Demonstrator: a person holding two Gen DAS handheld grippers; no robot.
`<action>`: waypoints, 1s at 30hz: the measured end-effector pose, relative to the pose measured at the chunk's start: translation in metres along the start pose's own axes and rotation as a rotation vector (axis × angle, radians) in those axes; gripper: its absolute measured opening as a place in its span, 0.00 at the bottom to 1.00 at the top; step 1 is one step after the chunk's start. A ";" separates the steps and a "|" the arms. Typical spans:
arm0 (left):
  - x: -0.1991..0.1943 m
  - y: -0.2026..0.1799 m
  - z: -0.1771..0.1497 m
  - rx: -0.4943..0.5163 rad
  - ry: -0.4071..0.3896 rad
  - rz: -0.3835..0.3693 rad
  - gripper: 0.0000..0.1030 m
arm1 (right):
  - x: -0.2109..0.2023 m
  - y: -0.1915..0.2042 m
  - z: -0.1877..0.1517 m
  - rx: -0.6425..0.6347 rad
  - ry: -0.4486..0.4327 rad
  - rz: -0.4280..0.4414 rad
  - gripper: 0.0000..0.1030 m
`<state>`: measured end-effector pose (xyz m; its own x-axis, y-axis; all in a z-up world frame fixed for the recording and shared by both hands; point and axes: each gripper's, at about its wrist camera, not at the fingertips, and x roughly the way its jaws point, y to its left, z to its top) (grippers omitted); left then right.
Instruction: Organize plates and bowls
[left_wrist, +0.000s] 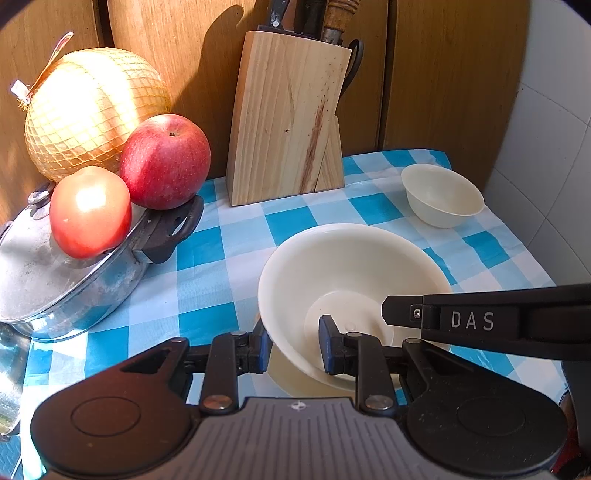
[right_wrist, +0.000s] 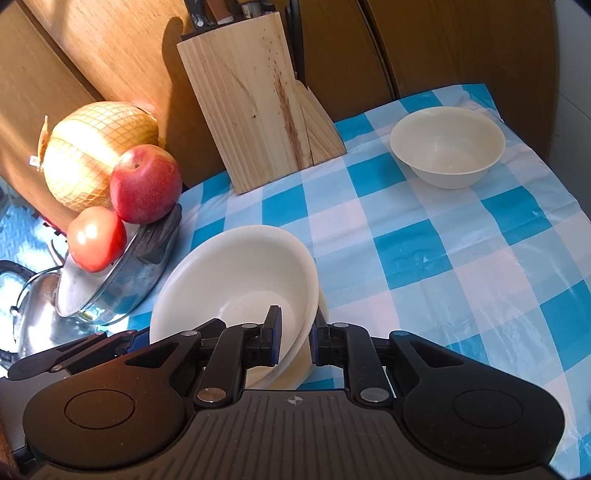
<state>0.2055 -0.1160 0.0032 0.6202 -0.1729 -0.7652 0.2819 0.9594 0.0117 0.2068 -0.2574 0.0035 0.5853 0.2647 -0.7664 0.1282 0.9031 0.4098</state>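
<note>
Where the right tool (left_wrist: 384, 314) enters, its finger reads "DAS" — white capitals

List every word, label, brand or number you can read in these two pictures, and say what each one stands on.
"DAS": pale raised letters on the black arm of the right gripper, seen in the left wrist view.
The white tag on the netted melon: too small and washed out to read.
Nothing else carries legible text in either view.

Two stacked plates (right_wrist: 236, 273), one bowl (right_wrist: 447, 147), one apple (right_wrist: 146, 184), one tomato (right_wrist: 96, 238)
</note>
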 end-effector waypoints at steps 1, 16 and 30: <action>0.000 0.000 0.000 0.000 0.001 -0.001 0.19 | 0.000 0.000 0.000 0.000 0.000 -0.001 0.21; 0.001 0.002 0.001 -0.001 0.009 -0.008 0.19 | 0.001 0.002 0.000 -0.018 0.003 -0.013 0.22; 0.002 0.004 0.003 0.000 0.009 0.006 0.19 | 0.001 0.004 0.000 -0.056 -0.014 -0.035 0.25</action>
<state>0.2099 -0.1134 0.0030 0.6155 -0.1648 -0.7707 0.2777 0.9605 0.0164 0.2077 -0.2533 0.0047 0.5926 0.2278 -0.7726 0.1039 0.9296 0.3537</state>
